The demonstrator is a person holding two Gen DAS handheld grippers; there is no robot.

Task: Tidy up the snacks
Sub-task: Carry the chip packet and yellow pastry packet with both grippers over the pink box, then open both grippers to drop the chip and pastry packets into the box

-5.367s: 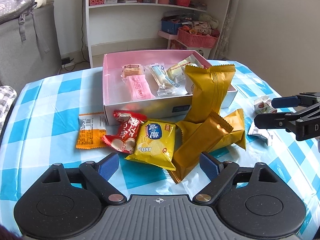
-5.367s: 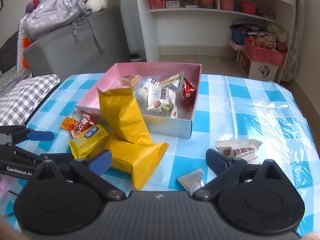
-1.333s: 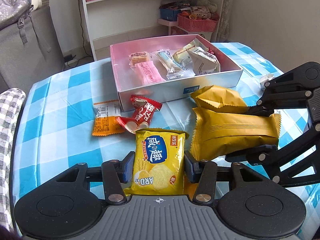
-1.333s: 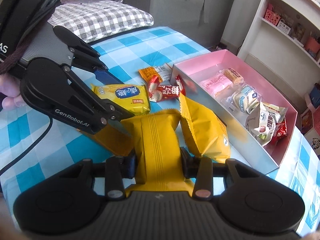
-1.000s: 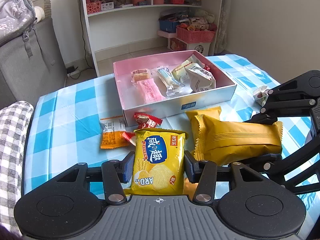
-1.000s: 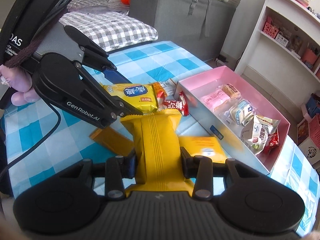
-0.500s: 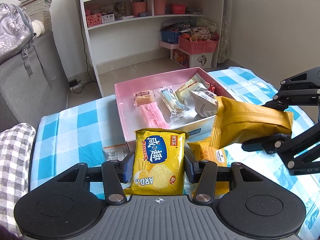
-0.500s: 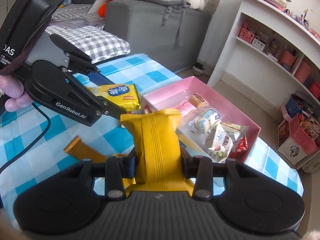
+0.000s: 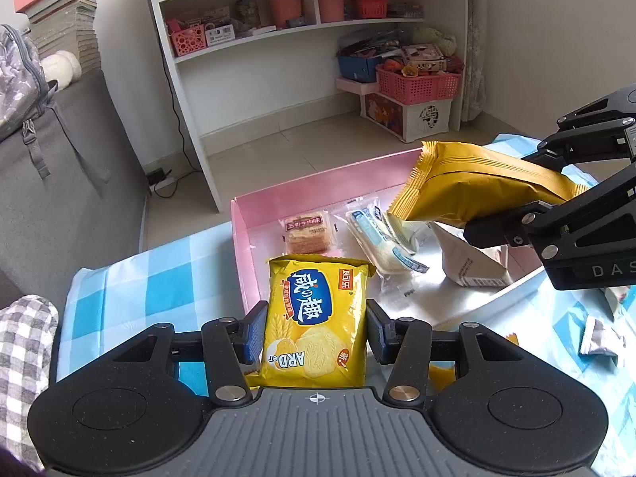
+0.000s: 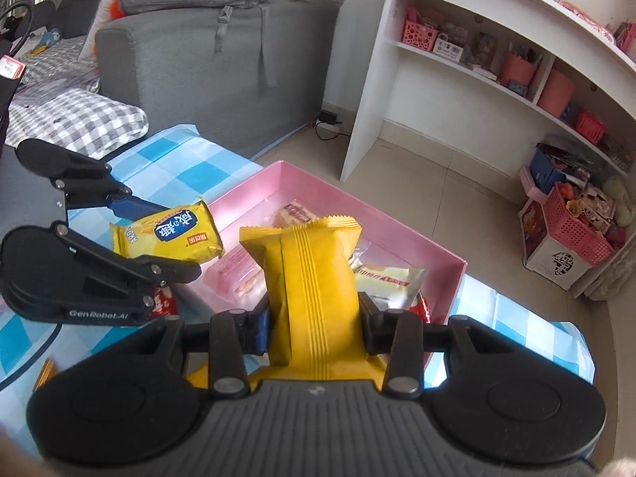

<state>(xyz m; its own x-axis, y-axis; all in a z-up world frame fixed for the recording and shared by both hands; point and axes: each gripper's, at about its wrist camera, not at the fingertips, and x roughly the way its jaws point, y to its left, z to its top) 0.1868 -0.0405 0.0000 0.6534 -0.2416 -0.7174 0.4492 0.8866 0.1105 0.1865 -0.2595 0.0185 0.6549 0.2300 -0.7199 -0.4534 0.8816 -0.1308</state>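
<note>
My left gripper [image 9: 316, 330] is shut on a yellow cracker packet [image 9: 318, 318] and holds it in the air at the near left edge of the pink box [image 9: 254, 214]. It also shows in the right wrist view [image 10: 175, 234]. My right gripper [image 10: 314, 326] is shut on a plain gold snack bag [image 10: 314, 278], held above the box [image 10: 397, 234]; the bag also shows in the left wrist view [image 9: 477, 183]. The box holds several small wrapped snacks, among them a cake slice [image 9: 308, 230] and a pink packet [image 10: 238, 274].
The blue checked tablecloth [image 9: 167, 278] covers the table. A silver wrapper [image 9: 600, 338] lies right of the box, and a red packet [image 10: 163, 302] lies left of it. A grey sofa [image 10: 198, 59] and white shelves [image 9: 298, 39] stand beyond the table.
Both grippers closed on their packets, lifted them off the table and carried them over the pink box. In the last half second both rose a little and moved farther over the box.
</note>
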